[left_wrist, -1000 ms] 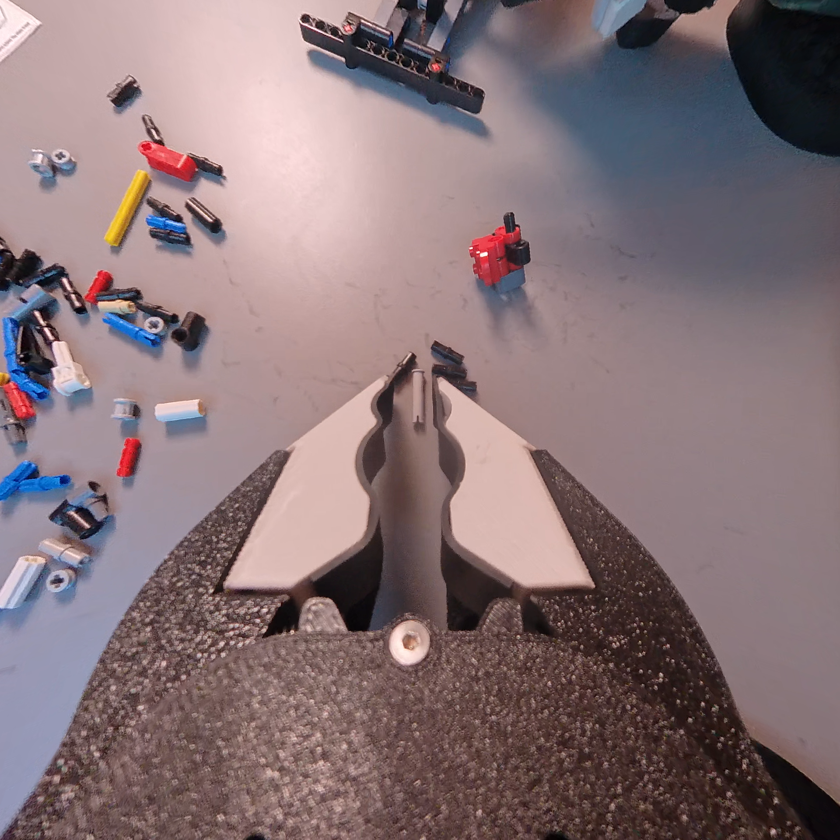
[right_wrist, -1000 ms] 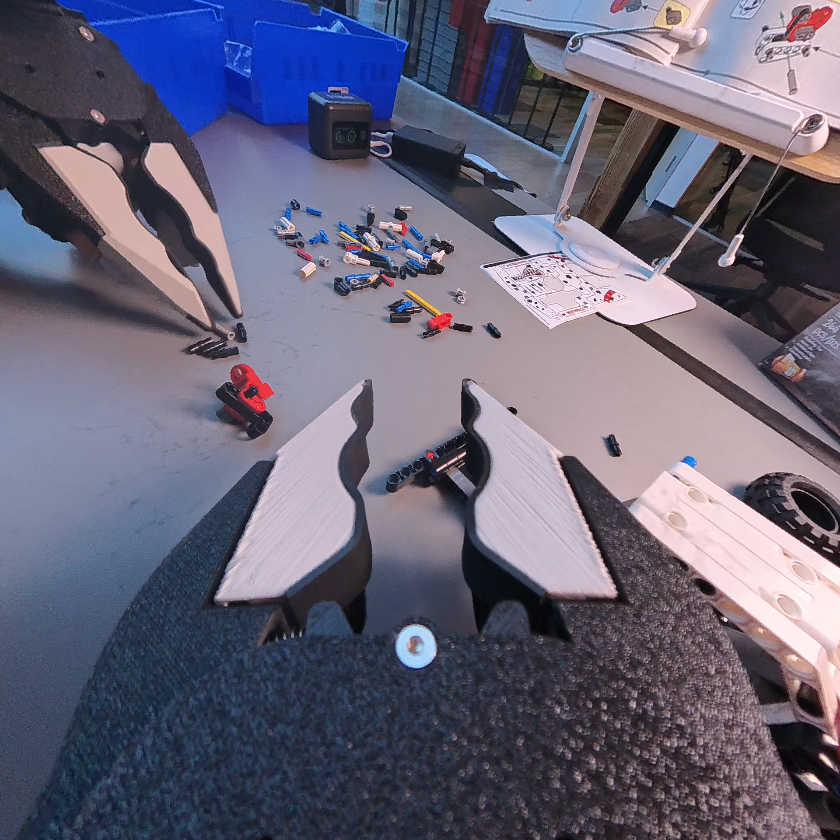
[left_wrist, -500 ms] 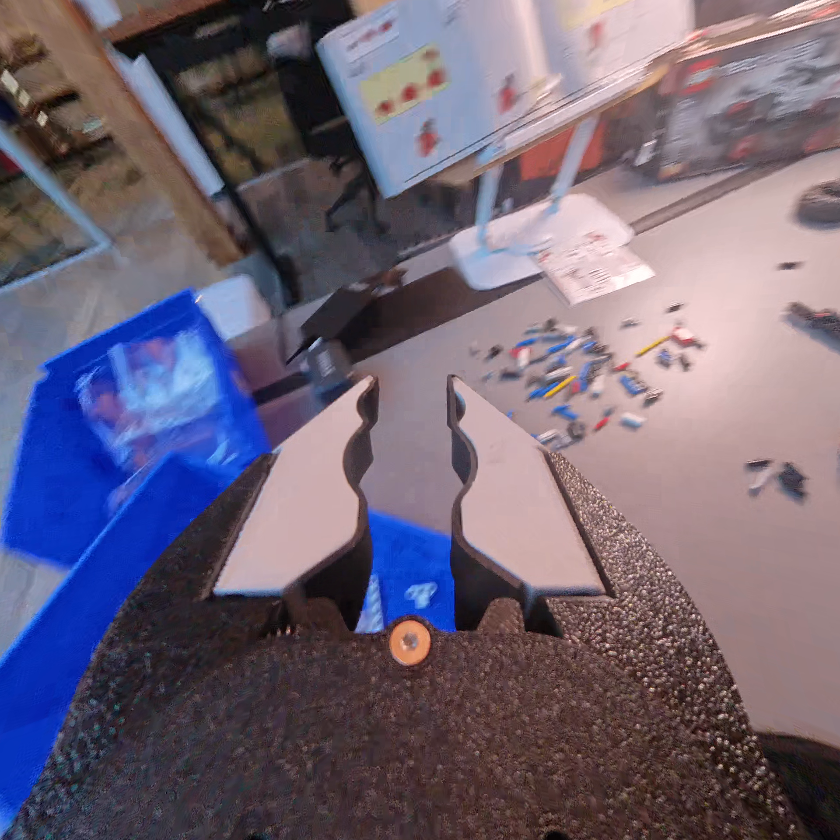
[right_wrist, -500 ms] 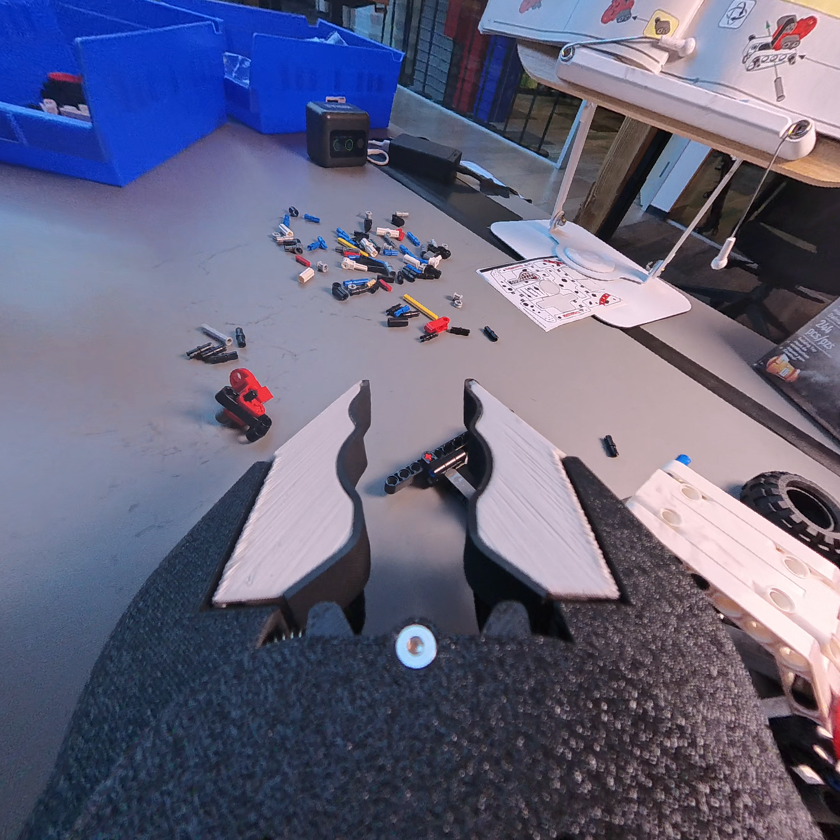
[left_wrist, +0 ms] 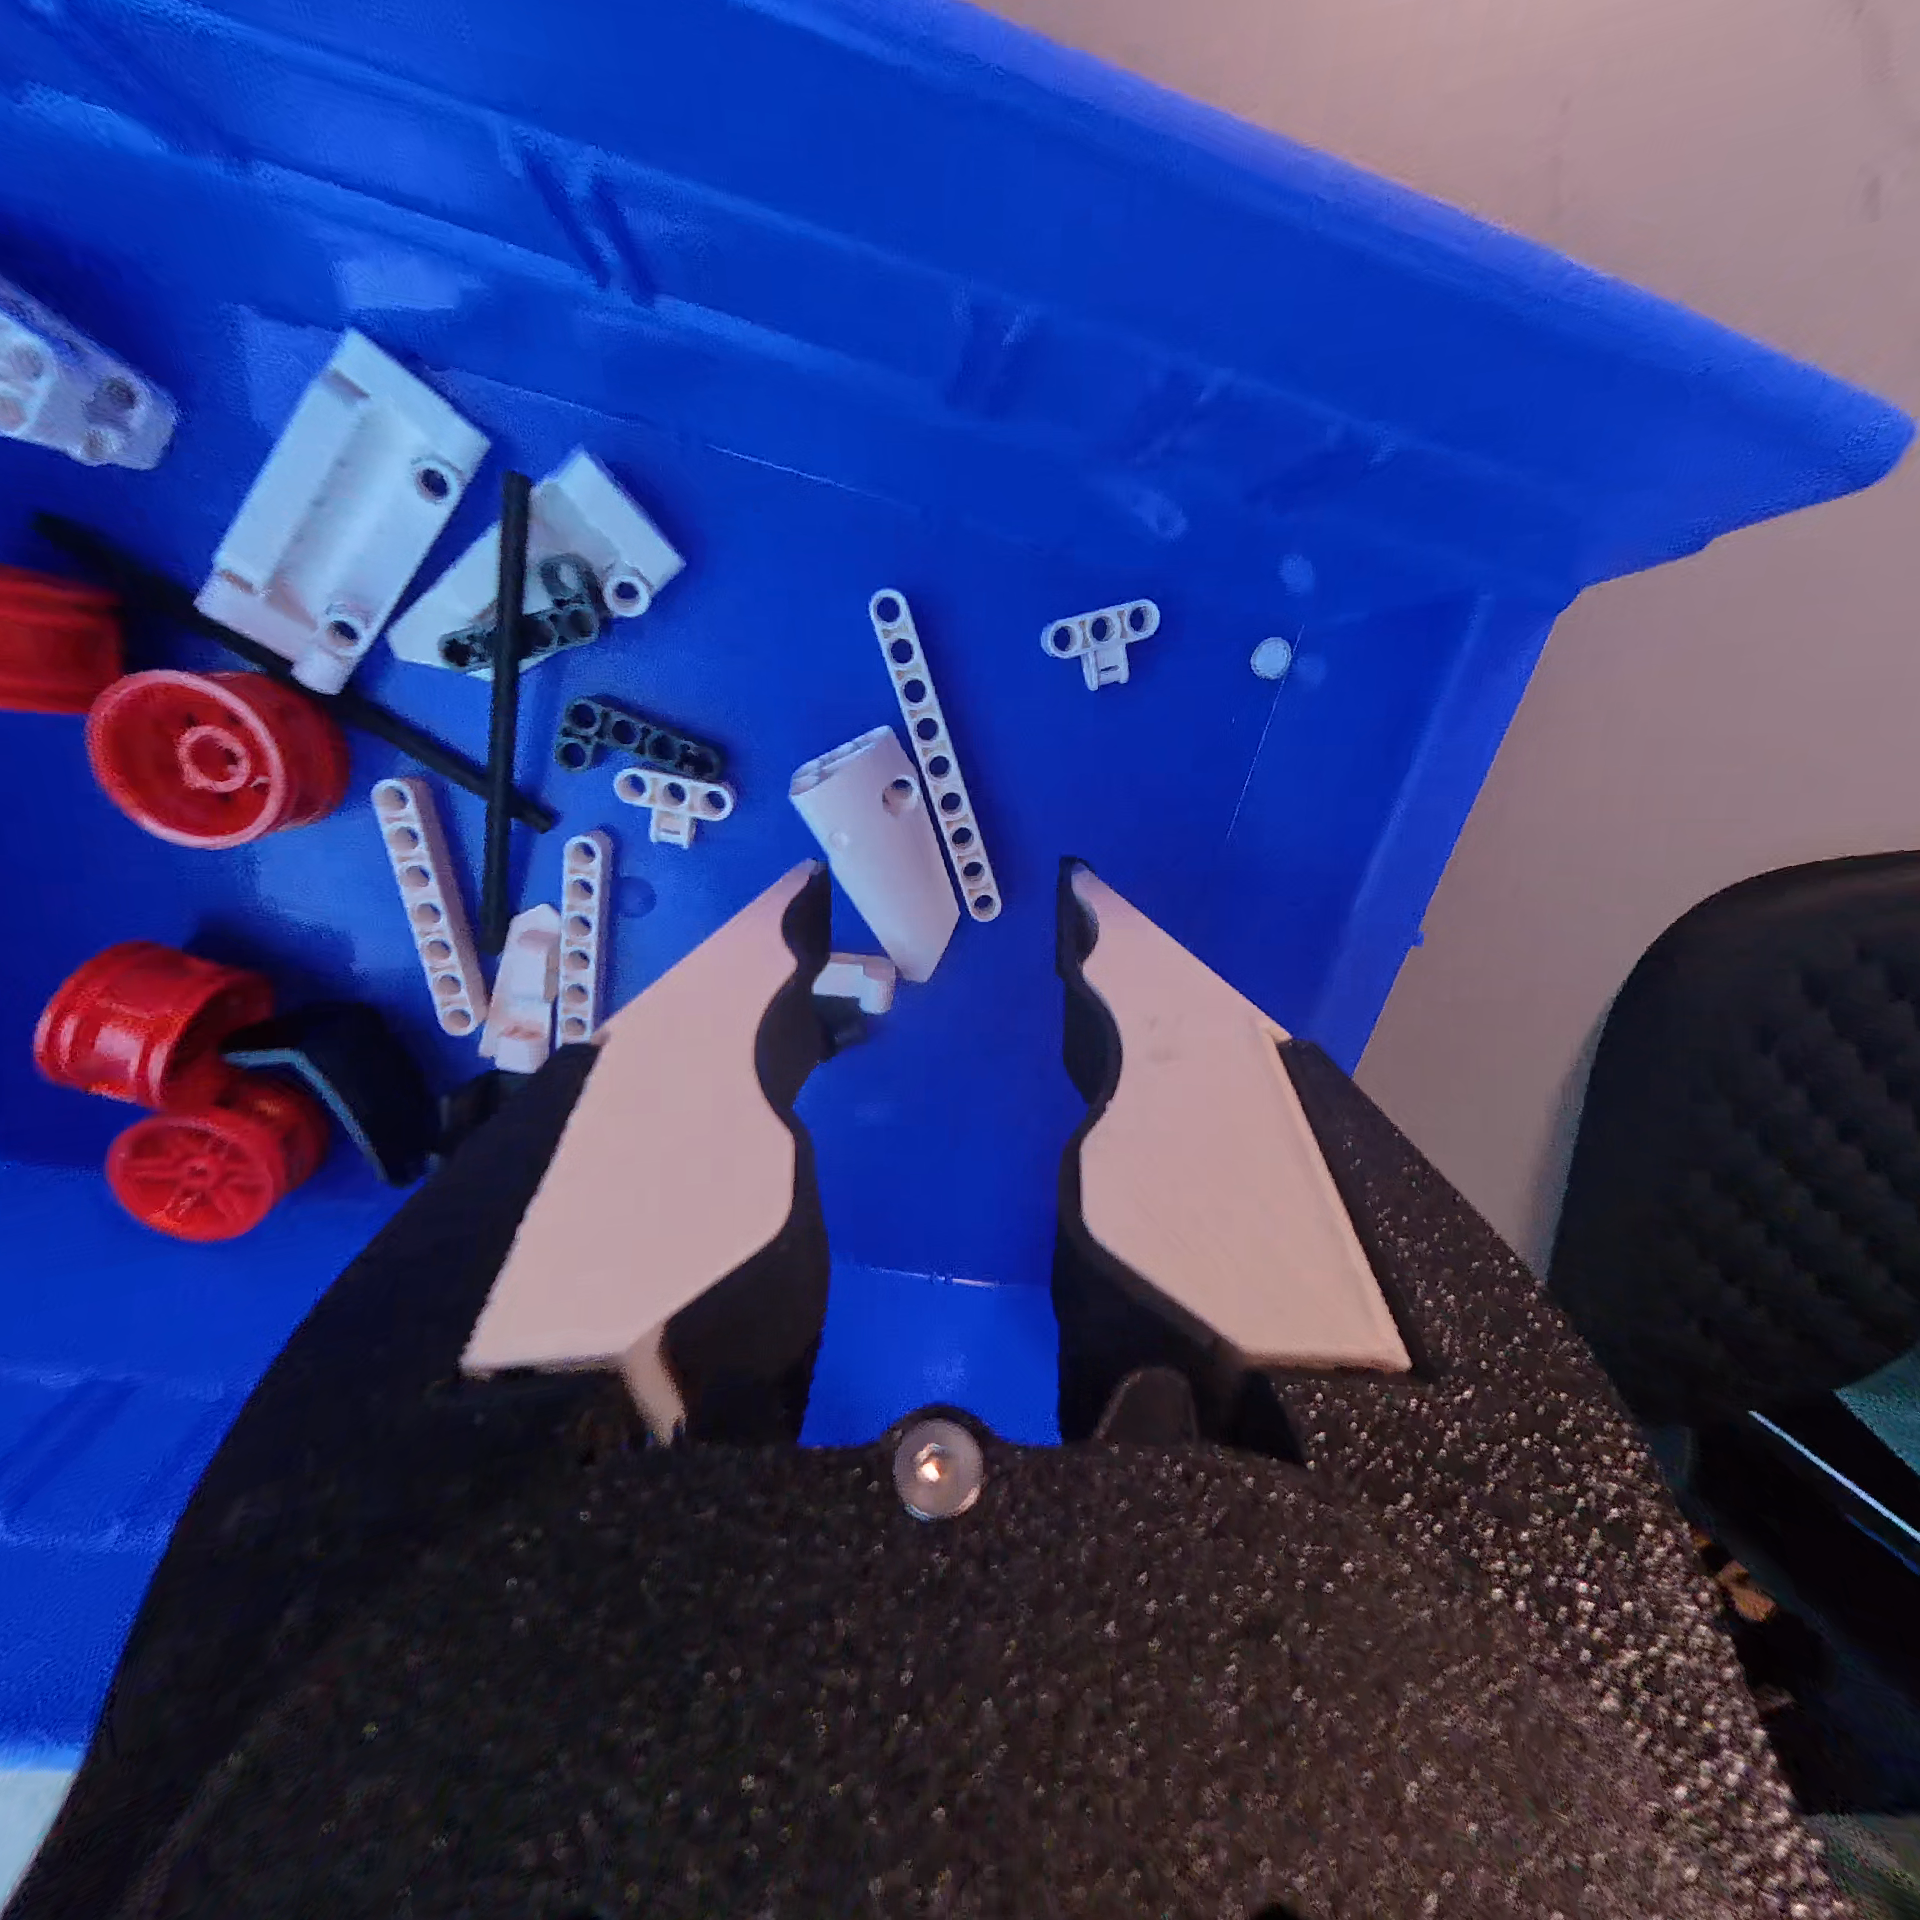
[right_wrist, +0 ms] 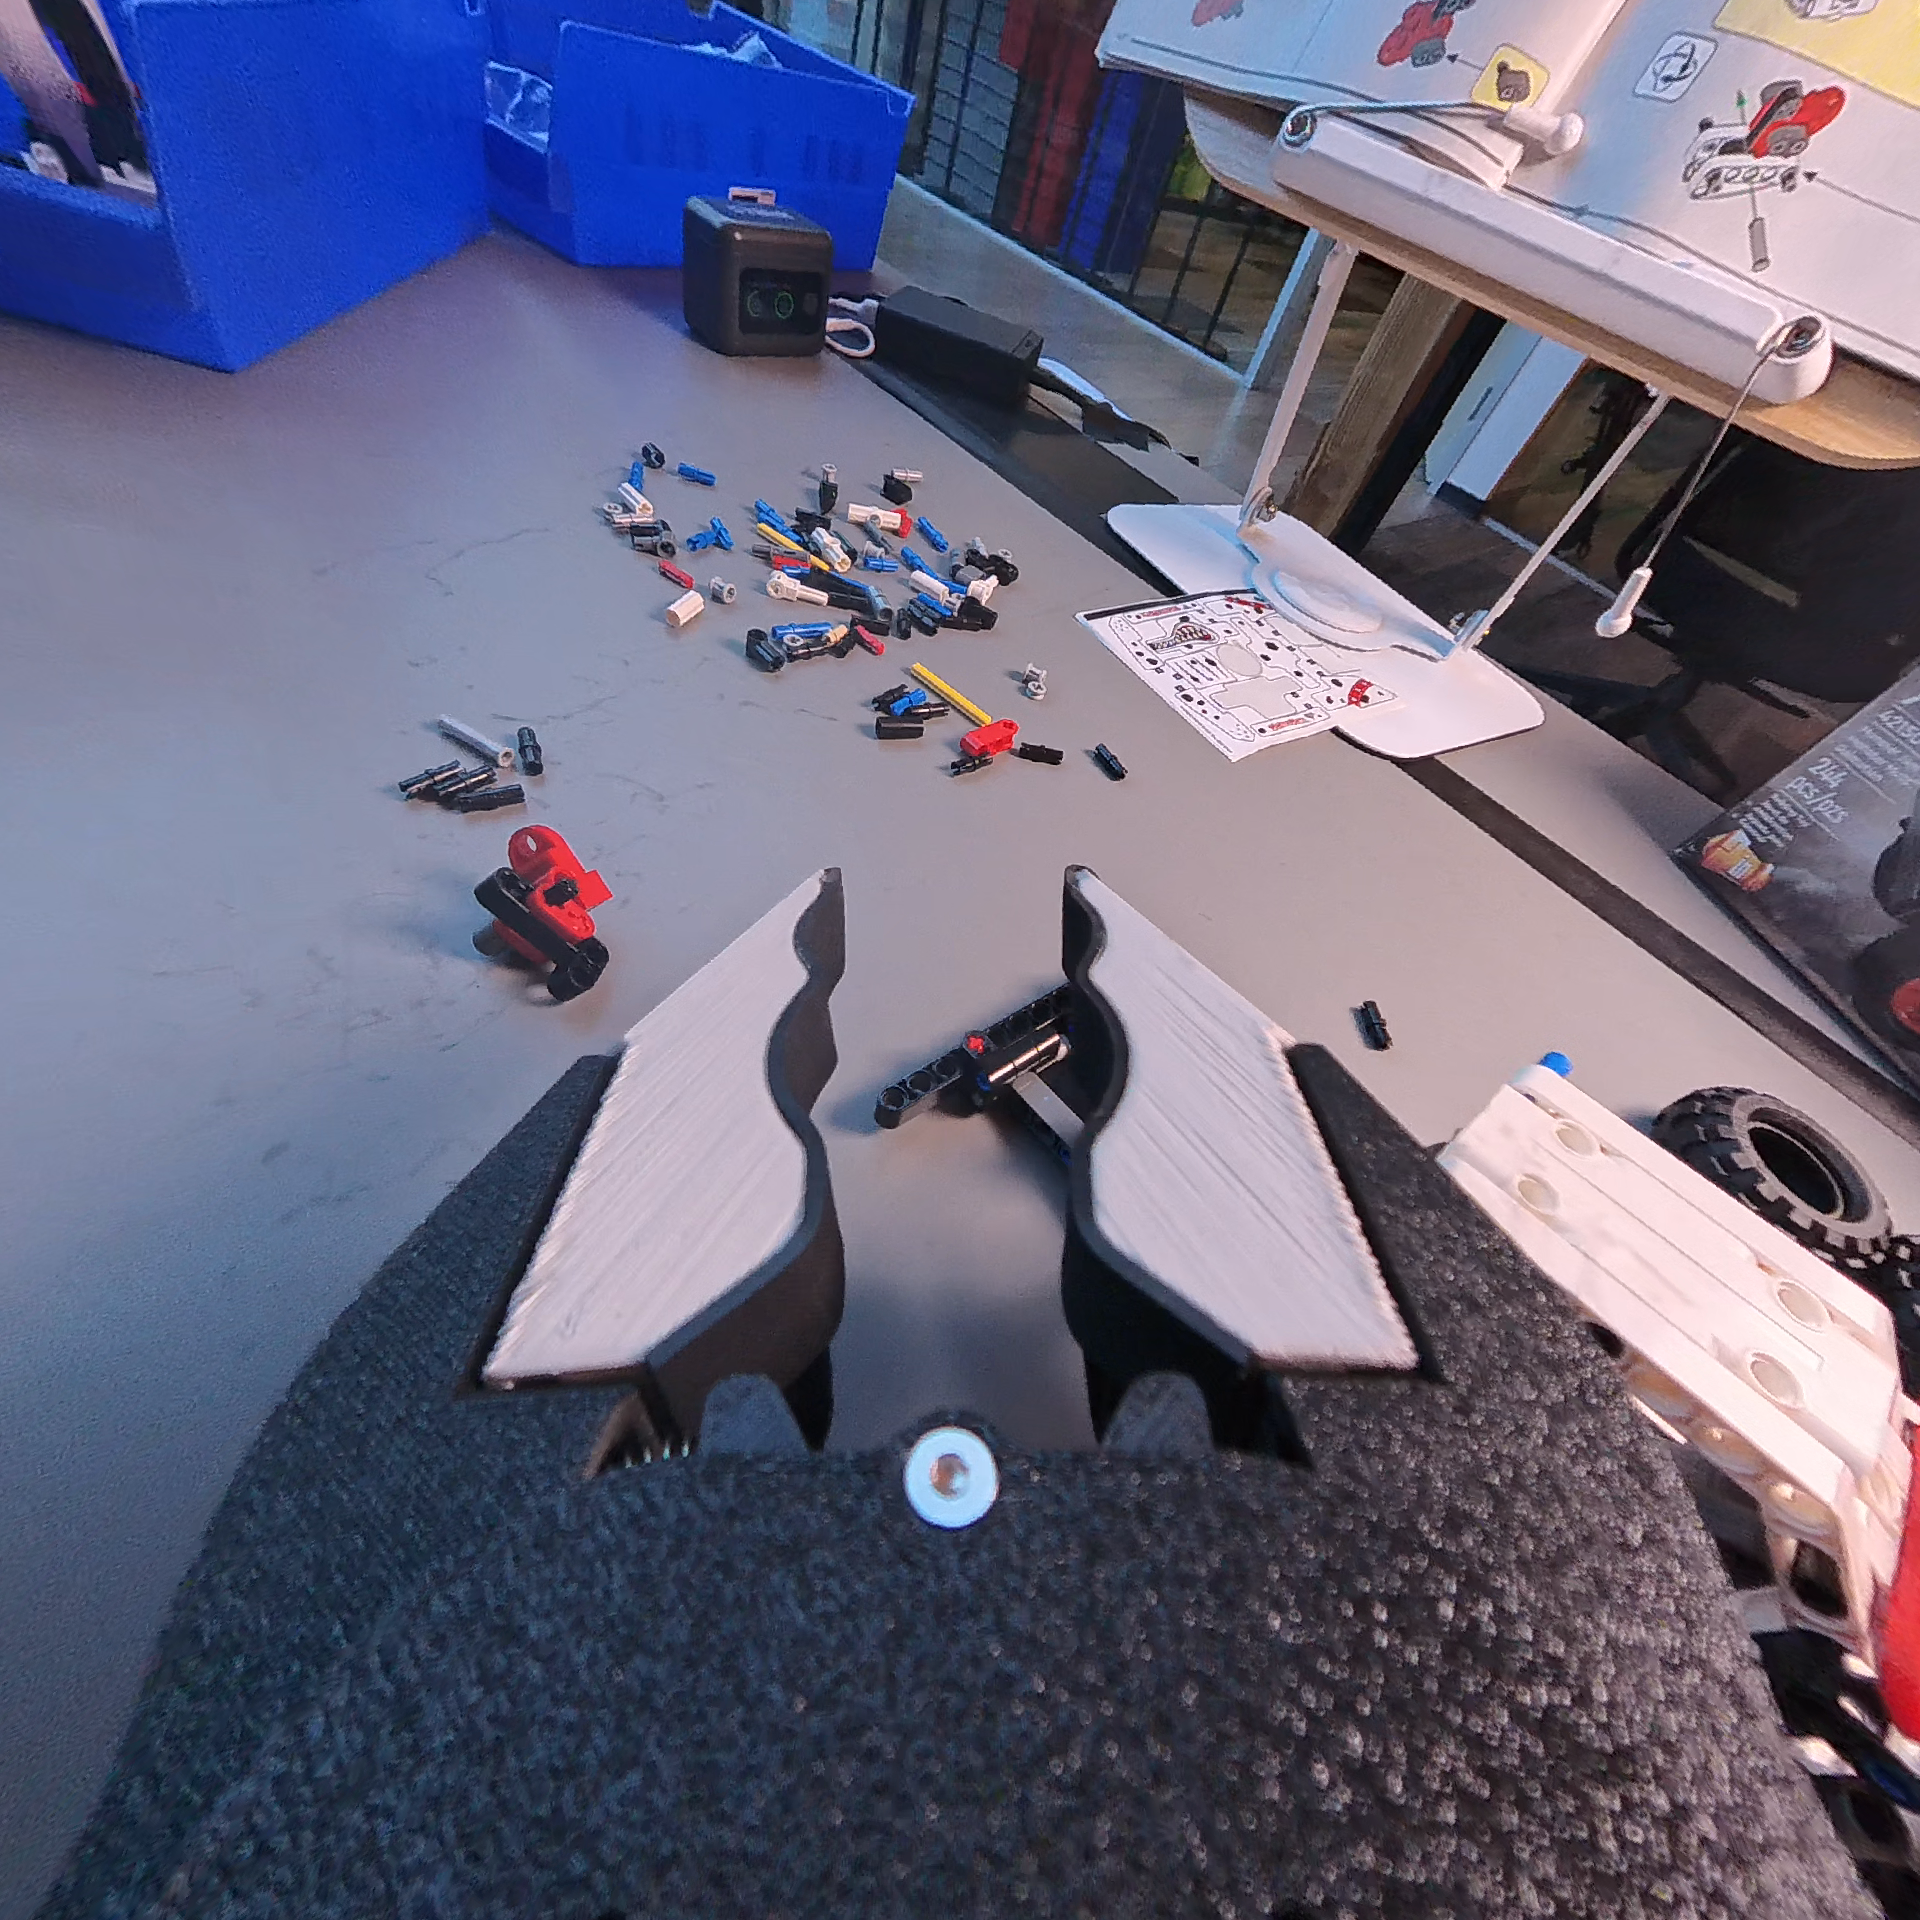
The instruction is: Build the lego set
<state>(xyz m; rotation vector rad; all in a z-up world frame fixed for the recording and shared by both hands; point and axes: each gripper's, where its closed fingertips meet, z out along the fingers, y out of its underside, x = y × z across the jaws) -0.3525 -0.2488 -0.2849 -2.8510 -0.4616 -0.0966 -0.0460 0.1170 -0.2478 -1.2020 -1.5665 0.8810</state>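
Observation:
My left gripper (left_wrist: 940, 883) is open and empty, held over a blue bin (left_wrist: 1039, 343) of parts. Just past its tips lie a white wedge panel (left_wrist: 878, 857) and a long white beam (left_wrist: 935, 753). Red wheel rims (left_wrist: 213, 769), white panels (left_wrist: 343, 525), short white beams (left_wrist: 426, 904) and black axles (left_wrist: 504, 717) lie to the left. My right gripper (right_wrist: 945, 883) is open and empty above the grey table (right_wrist: 260, 623), over a black beam assembly (right_wrist: 982, 1065). A small red and black sub-assembly (right_wrist: 545, 909) sits to its left. A pile of small pins (right_wrist: 821, 571) lies beyond.
A white and red vehicle body (right_wrist: 1704, 1330) and a black tyre (right_wrist: 1782, 1174) are at the right. A sticker sheet (right_wrist: 1236, 665) lies by the white stand of the instruction booklet (right_wrist: 1558, 114). Blue bins (right_wrist: 260, 177), a black cube device (right_wrist: 758, 275) and a power brick stand at the back.
My left gripper swung away from the pins on the table to over the blue bin and opened wider. My right gripper has barely moved.

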